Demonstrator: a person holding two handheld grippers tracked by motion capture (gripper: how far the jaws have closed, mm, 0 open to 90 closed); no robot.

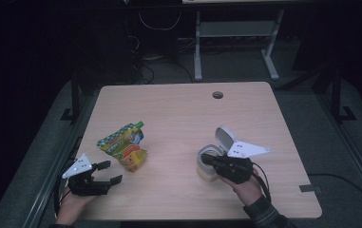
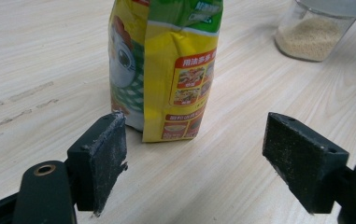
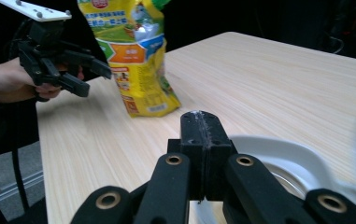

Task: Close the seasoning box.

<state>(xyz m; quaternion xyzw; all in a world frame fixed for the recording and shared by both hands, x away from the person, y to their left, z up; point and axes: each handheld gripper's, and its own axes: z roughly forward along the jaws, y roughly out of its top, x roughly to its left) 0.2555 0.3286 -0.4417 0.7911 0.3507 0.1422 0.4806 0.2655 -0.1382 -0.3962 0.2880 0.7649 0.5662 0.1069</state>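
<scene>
A yellow and green food pouch [image 1: 124,145] stands on the wooden table [image 1: 178,109], left of centre. My left gripper [image 1: 112,172] is just in front of it, open, low over the table. In the left gripper view the pouch [image 2: 166,70] stands a little beyond the gripper [image 2: 194,158], apart from both pads. A clear jar [image 1: 206,172] of pale grains stands at the right with its white flip lid [image 1: 225,137] open. My right gripper [image 1: 207,159] hovers at the jar's mouth. Its jaws are shut with nothing between them [image 3: 204,135], over the white rim [image 3: 283,156].
The right gripper view shows the pouch [image 3: 136,60] and the left gripper [image 3: 91,77] across the table. The jar [image 2: 313,37] stands far right in the left gripper view. A cable hole [image 1: 217,94] is near the far edge. A desk frame [image 1: 235,42] stands beyond the table.
</scene>
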